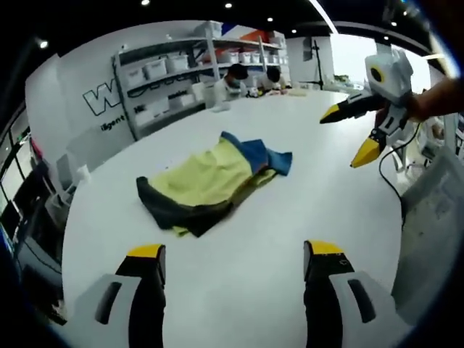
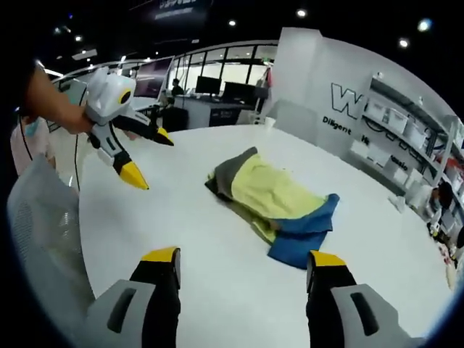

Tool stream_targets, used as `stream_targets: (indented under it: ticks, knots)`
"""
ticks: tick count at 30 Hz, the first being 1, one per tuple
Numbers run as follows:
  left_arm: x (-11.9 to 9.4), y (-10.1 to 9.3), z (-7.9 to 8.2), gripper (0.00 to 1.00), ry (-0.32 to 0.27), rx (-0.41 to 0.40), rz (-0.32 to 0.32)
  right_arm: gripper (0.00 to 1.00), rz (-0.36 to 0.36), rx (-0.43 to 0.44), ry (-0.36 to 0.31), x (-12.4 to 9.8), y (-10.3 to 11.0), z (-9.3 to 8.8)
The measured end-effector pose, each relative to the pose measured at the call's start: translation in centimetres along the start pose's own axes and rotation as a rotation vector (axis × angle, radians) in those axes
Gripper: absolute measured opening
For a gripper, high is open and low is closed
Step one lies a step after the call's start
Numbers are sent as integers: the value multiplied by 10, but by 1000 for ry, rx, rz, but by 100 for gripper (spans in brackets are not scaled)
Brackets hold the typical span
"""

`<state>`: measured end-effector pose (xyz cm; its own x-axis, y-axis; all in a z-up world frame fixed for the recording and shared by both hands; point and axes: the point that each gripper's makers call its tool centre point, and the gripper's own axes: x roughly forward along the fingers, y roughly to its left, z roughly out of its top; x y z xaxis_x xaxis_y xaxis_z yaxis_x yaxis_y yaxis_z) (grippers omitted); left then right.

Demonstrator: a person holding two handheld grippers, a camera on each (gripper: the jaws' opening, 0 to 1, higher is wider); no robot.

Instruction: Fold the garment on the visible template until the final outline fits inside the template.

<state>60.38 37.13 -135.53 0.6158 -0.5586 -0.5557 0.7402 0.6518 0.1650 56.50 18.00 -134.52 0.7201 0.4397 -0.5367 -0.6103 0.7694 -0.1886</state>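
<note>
- Left gripper (image 1: 235,264), seen from its own camera in the left gripper view, rises from the bottom edge with its two yellow-tipped jaws spread wide and nothing between them; bare white table (image 1: 246,290) shows in the gap.
- Beyond those jaws the garment (image 1: 210,181) lies folded in a loose, elongated bundle near the middle of the table, well apart from the jaws: yellow-green across the middle, dark grey at the nearer left end, blue at the farther right end.
- No outline of a template can be made out on the tabletop in this view.
- At the upper right the right gripper (image 1: 351,134) hangs above the table, held by a hand (image 1: 435,101), its yellow-tipped jaws parted and holding nothing, well clear of the garment.
- Behind the table stands a white shelving unit (image 1: 174,72) with storage bins, and two people sit at the far side.

- In the right gripper view, the right gripper (image 2: 243,272) comes up from the bottom with its jaws likewise wide apart and nothing gripped.
- The garment (image 2: 275,203) lies ahead of it on the table (image 2: 217,304), grey end to the far left, yellow middle, blue end nearer and to the right, not touched by either jaw.
- At the upper left the left gripper (image 2: 152,159) is held above the table, jaws parted and empty, apart from the cloth.
- A grey chair back (image 2: 40,225) stands at the left table edge.
</note>
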Motion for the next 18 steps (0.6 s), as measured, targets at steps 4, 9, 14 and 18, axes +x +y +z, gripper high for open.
stream_targets:
  ticks: [4, 9, 14, 18]
  knots:
    - [12, 2, 2, 79, 0, -3, -3, 62, 6, -29, 16, 9, -1, -5]
    - [25, 6, -3, 78, 29, 35, -3, 58, 21, -26, 43, 20, -3, -13]
    - [34, 8, -10, 77, 62, 9, 1, 56, 32, 16, 70, 26, -9, -22]
    - [39, 8, -9, 78, 64, 4, -10, 55, 39, 13, 83, 27, -14, -24]
